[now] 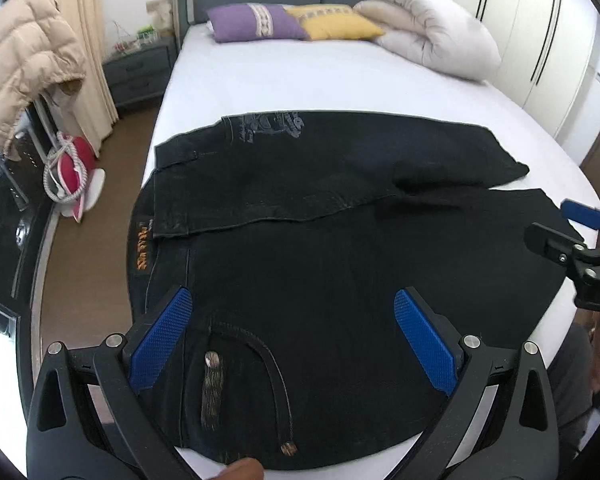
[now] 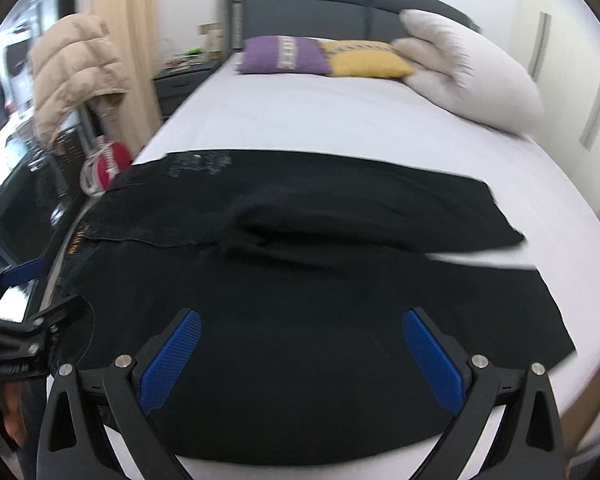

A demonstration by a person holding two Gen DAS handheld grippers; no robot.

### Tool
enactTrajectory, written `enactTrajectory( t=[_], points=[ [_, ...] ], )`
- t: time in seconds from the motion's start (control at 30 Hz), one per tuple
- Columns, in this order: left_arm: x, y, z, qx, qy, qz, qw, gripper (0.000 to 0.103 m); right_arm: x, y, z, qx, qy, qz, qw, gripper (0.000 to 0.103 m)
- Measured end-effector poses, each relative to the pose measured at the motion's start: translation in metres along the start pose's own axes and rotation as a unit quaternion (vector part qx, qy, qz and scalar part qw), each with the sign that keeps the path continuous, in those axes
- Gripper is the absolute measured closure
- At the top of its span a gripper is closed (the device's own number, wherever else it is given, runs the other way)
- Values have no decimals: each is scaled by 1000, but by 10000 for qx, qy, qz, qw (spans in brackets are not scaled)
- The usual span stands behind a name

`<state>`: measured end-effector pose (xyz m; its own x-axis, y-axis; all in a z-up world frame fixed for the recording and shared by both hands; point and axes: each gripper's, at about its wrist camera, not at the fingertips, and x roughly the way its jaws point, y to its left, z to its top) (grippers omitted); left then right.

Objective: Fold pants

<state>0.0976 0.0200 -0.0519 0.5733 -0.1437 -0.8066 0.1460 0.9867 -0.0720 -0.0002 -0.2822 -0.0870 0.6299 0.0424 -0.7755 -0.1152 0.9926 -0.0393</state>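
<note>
We see the black pants point(image 1: 300, 216) spread flat on the bed point(image 1: 300, 80), filling the frame's centre, their long axis running left to right: waistband at left, 2 leg hems at right. Our left gripper point(image 1: 292, 340) hangs released over the waist pocket; our right gripper point(image 2: 300, 356), also released, hovers over the near leg, nearer the hems. Neither grasps cloth.

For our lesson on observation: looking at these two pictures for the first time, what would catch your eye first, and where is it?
The black denim pants dominate, spread flat across the near end of the white-sheeted bed, waistband to the left. In front, each open tool's blue textured pads frame the cloth without gripping it. Farther back, a purple pillow and a yellow pillow lie by the grey headboard.
</note>
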Motion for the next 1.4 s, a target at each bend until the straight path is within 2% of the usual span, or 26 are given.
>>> enactTrajectory(
  t=[0.07,0.13,0.23,0.33,0.47,0.6,0.7,0.83,0.9,0.93,1.0,1.03,1.07,1.1,1.13,1.17,1.27,1.4],
  points=[
    [9,12,24,80,-242,91,9996,0,9,-3,12,-217,-40,214,9995,0],
    [26,22,54,414,-300,217,9985,0,20,-10,26,-416,-65,451,9981,0],
    [60,42,105,797,-257,74,9965,0,35,-21,44,-601,-102,742,9954,0],
    [105,63,155,1111,19,-253,9935,0,50,-26,54,-852,-82,1065,9906,4],
    [169,92,203,1515,566,-375,9861,0,69,-31,55,-1036,106,1563,9822,9],
    [210,108,214,1591,924,-524,9815,0,82,-36,46,-1103,257,2051,9722,20],
    [235,117,227,1433,1057,-827,9805,0,94,-36,44,-1190,427,2246,9662,27],
    [262,128,237,1281,1249,-998,9788,2,104,-38,50,-1232,461,2417,9614,31],
    [278,126,235,1379,1486,-1001,9741,14,111,-40,58,-1183,472,2485,9602,33],
    [286,124,233,1449,1667,-996,9702,22,114,-41,61,-1163,482,2505,9599,35],
    [292,121,230,1549,1692,-934,9689,25,121,-41,70,-1152,493,2530,9593,38],
    [293,122,232,1505,1708,-995,9687,35,124,-42,74,-1146,497,2549,9589,40],
    [294,123,234,1435,1716,-1087,9686,52,128,-42,79,-1150,498,2552,9587,41],
    [293,123,236,1398,1695,-1147,9688,61,132,-42,83,-1168,502,2542,9588,43],
    [292,123,237,1413,1673,-1141,9690,78,135,-41,89,-1211,493,2533,9585,44],
    [289,120,237,1462,1638,-1111,9693,87,137,-40,94,-1268,480,2522,9581,45],
    [279,115,236,1578,1389,-936,9732,95,145,-34,120,-1530,415,2492,9554,46],
    [244,112,228,1653,723,-868,9797,96,155,-25,154,-1826,315,2394,9531,47]
  ],
)
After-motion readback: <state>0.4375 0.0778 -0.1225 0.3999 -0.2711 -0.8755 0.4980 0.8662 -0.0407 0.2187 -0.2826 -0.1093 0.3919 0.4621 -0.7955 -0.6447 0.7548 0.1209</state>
